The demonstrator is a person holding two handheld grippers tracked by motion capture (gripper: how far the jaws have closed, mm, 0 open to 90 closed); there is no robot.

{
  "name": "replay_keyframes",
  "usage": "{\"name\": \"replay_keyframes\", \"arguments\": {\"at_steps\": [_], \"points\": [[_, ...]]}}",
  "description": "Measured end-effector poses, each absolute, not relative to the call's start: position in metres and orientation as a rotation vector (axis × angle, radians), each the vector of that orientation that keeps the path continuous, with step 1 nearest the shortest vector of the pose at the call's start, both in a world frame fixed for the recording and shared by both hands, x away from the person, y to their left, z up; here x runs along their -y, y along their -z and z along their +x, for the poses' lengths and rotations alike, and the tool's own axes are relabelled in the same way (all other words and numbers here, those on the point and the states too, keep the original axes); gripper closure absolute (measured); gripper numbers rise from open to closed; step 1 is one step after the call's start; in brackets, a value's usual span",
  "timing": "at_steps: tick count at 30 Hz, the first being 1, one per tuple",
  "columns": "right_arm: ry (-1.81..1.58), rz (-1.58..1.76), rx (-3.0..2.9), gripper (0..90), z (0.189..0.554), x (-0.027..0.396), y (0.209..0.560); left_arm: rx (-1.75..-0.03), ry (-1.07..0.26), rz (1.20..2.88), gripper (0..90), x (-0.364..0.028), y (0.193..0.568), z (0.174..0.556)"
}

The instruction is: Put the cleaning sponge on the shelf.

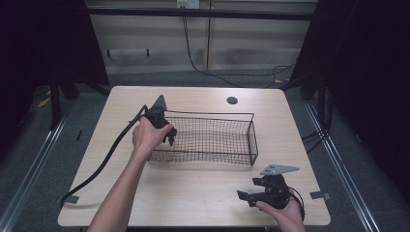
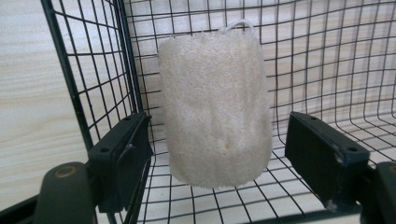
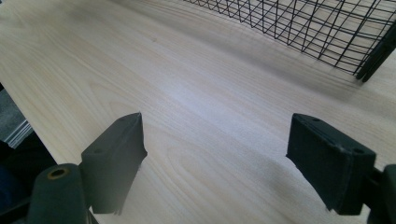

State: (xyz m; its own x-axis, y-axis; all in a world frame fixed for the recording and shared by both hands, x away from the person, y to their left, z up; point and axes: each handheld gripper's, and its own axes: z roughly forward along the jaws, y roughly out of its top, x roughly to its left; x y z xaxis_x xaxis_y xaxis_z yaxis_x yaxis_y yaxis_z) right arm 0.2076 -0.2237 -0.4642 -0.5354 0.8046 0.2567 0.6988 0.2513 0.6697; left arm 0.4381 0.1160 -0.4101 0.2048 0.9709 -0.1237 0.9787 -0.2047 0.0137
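Room: dark on both sides, pale cabinet fronts at the back, a light wood table [image 1: 203, 193] in the middle with a cable hole near its far edge.
Basket: a black wire basket [image 1: 251, 137] sits on the table, a little left of centre, long side toward the person.
High view: the left gripper [image 1: 167, 135] is held over the basket's left end, its black cable trailing off the table's left edge; the right gripper [image 1: 251, 197] is low at the near right corner, well apart from the basket. The basket's contents are too small to make out from up there.
Left gripper view: a cream loofah sponge [image 2: 215, 102] with a white string loop at its far end lies inside the basket, against the mesh wall and floor.
Sponge and left gripper: the sponge lies between the two jaws and just ahead of them; the jaws stand wide apart, neither touching it, nothing gripped.
Right gripper view: jaws spread wide over bare wood, holding nothing; the basket's corner shows at the upper right.
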Motion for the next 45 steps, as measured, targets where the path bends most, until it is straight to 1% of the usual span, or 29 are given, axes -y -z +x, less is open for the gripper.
{"name": "replay_keyframes", "arguments": {"at_steps": [5,7,9,10,13,14,15,16,17,18,20,22,23,26,29,30,33,36,41,43,45], "points": [[-1.155,1.438,-2.376,18.7,0.208,0.224,0.464,-1.907,0.089,2.341,22.3,-0.118,0.403,0.436],[-1.152,1.438,-2.377,18.7,0.208,0.223,0.464,-1.895,0.054,2.315,22.3,-0.123,0.395,0.435],[-1.157,1.431,-2.379,18.7,0.208,0.224,0.464,-1.872,0.068,2.315,22.1,-0.126,0.39,0.433],[-1.156,1.432,-2.378,18.7,0.208,0.224,0.464,-1.87,0.047,2.305,22.1,-0.127,0.388,0.432],[-1.155,1.438,-2.377,18.8,0.208,0.224,0.464,-1.791,0.019,2.306,21.4,-0.133,0.379,0.428],[-1.155,1.438,-2.377,18.8,0.208,0.224,0.464,-1.791,0.019,2.306,20.1,-0.133,0.379,0.428],[-1.154,1.438,-2.377,18.7,0.208,0.224,0.464,-1.729,0.009,2.291,20.1,-0.136,0.376,0.426],[-1.157,1.434,-2.377,18.7,0.208,0.223,0.465,-1.678,0.066,2.246,19.1,-0.142,0.373,0.424],[-1.156,1.435,-2.377,18.7,0.208,0.223,0.465,-1.646,0.076,2.247,18.9,-0.145,0.373,0.423],[-1.154,1.438,-2.377,18.7,0.208,0.223,0.465,-1.646,0.076,2.247,17.9,-0.145,0.373,0.423],[-1.154,1.439,-2.377,18.7,0.209,0.223,0.465,-1.584,0.043,2.238,17.6,-0.154,0.368,0.418],[-1.152,1.438,-2.376,18.7,0.209,0.223,0.465,-1.572,0.042,2.24,17.3,-0.156,0.366,0.417],[-1.154,1.442,-2.377,18.7,0.209,0.223,0.465,-1.527,0.041,2.258,17.3,-0.16,0.364,0.414],[-1.153,1.441,-2.376,18.7,0.209,0.223,0.465,-1.496,0.043,2.268,17.4,-0.164,0.361,0.411],[-1.148,1.446,-2.375,18.8,0.209,0.223,0.465,-1.446,0.066,2.286,20.8,-0.166,0.36,0.407],[-1.149,1.442,-2.375,18.8,0.209,0.223,0.465,-1.415,0.04,2.302,20.8,-0.168,0.359,0.404],[-1.149,1.443,-2.375,18.8,0.209,0.223,0.465,-1.381,0.026,2.298,22.2,-0.169,0.357,0.399],[-1.149,1.44,-2.375,18.8,0.209,0.223,0.465,-1.33,-0.015,2.282,22.6,-0.175,0.355,0.392],[-1.148,1.439,-2.376,18.8,0.209,0.223,0.465,-1.295,-0.007,2.274,22.8,-0.185,0.356,0.387],[-1.145,1.446,-2.374,18.8,0.209,0.223,0.465,-1.275,-0.03,2.252,22.6,-0.196,0.355,0.381],[-1.146,1.449,-2.372,18.9,0.209,0.223,0.465,-1.273,-0.032,2.248,21.0,-0.201,0.354,0.378]]}}
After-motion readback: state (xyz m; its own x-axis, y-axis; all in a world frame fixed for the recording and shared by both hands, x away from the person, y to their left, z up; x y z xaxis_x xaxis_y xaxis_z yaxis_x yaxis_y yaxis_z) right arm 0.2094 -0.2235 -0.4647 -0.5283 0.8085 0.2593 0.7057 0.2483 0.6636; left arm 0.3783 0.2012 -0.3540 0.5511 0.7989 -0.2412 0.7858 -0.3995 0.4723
